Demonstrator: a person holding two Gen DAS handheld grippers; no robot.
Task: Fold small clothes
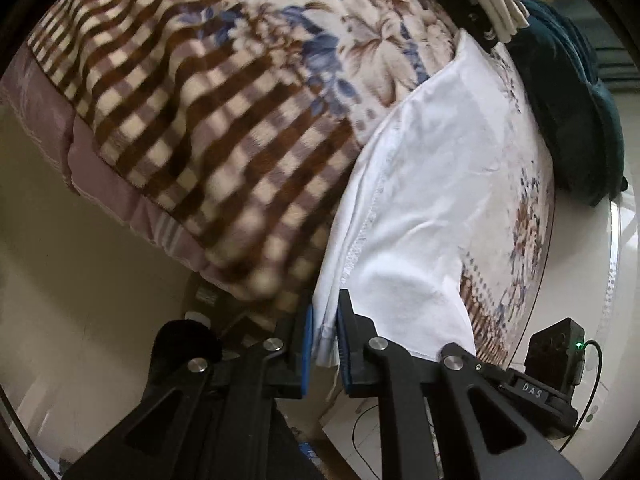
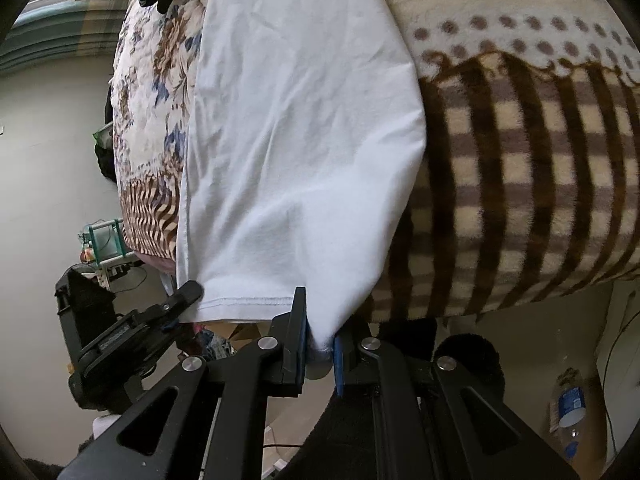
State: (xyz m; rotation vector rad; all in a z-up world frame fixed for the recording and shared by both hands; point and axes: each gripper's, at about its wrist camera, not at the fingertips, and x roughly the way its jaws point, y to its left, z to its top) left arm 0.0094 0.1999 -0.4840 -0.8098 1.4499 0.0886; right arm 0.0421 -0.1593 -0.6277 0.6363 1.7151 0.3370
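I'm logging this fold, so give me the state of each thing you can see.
white garment: draped over the bed edge, pinched at two points
left gripper: shut on its hem
right gripper: shut on a bunched corner
checked blanket: spread on the bed
water bottle: lying on the floor

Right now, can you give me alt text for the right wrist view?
The right claw pinches a bunched corner of a white garment spread over a brown checked blanket. The left claw grips the garment's stitched hem nearby.
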